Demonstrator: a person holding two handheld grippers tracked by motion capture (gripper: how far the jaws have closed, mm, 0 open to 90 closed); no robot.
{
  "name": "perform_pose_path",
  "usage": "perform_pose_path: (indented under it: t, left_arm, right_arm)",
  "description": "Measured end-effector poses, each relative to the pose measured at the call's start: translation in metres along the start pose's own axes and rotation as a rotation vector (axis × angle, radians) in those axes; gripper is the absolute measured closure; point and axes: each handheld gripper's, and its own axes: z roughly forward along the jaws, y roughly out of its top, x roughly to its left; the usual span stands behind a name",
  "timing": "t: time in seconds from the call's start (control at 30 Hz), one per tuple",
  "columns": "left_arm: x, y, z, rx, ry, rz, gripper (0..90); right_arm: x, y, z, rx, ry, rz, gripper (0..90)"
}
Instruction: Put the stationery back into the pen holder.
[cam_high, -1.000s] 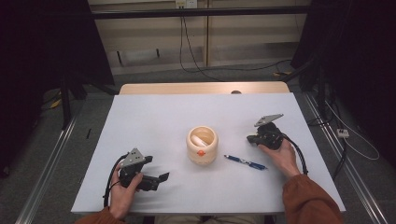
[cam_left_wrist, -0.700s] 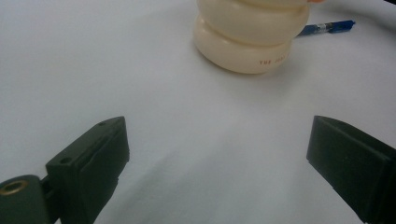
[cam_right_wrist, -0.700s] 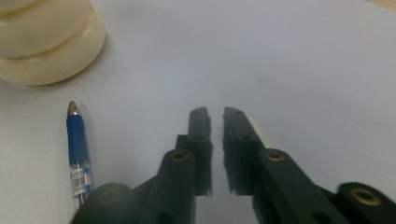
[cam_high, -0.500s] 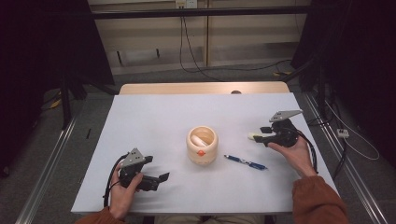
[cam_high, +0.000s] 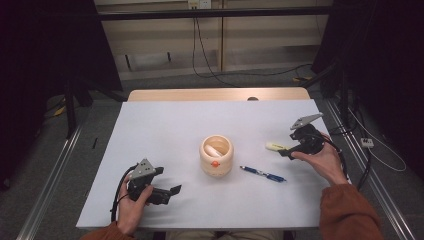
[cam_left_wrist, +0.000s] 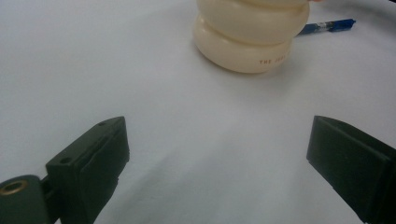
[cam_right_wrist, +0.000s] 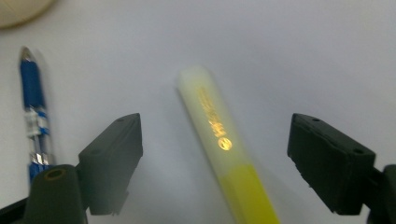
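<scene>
The white rectangular table (cam_high: 165, 130) is lit evenly from above, while the surrounding room is left dim. Soft shadows are cast beneath the cream ribbed ceramic pot (cam_left_wrist: 252, 35). In the right gripper view, the yellow plastic highlighter (cam_right_wrist: 219, 144) is blurred and overexposed, with glare caught on its gold lettering.

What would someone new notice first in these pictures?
Probably the cream pen cup at the middle of the white table, with a pale marker inside. Next, the yellow highlighter lying between the open fingers of the right gripper, and the blue pen right of the cup.
</scene>
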Motion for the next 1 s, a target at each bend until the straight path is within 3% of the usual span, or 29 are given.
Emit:
perform_pose_path:
  t: [0.2,0.27,0.37,0.47,0.53,0.7,0.8,1.0]
  left_arm:
    - [0.0,0.0,0.001,0.004,-0.001,-0.002,5.8]
    - [0.0,0.0,0.001,0.004,-0.001,-0.003,5.8]
    - [0.0,0.0,0.001,0.006,-0.003,-0.003,5.8]
    - [0.0,0.0,0.001,0.008,-0.003,-0.002,5.8]
    - [0.0,0.0,0.0,0.003,-0.001,-0.001,5.8]
    - [0.0,0.0,0.001,0.007,-0.007,-0.002,6.0]
    - [0.0,0.0,0.001,0.008,-0.009,0.002,6.1]
    - [0.0,0.0,0.001,0.008,-0.008,0.005,6.1]
  right_arm:
    - [-0.018,-0.007,-0.003,0.037,0.018,-0.039,32.3]
    - [-0.021,-0.007,-0.001,0.055,0.015,-0.056,33.4]
    - [-0.021,-0.007,0.002,0.073,0.03,-0.088,40.2]
    - [-0.02,-0.005,0.009,0.127,0.046,-0.13,48.1]
    - [-0.02,-0.003,0.012,0.15,0.037,-0.153,48.4]
    - [-0.022,-0.003,0.016,0.158,0.051,-0.145,50.5]
    - [-0.021,-0.005,0.021,0.19,0.07,-0.165,54.7]
    - [-0.023,-0.004,0.025,0.201,0.087,-0.173,58.7]
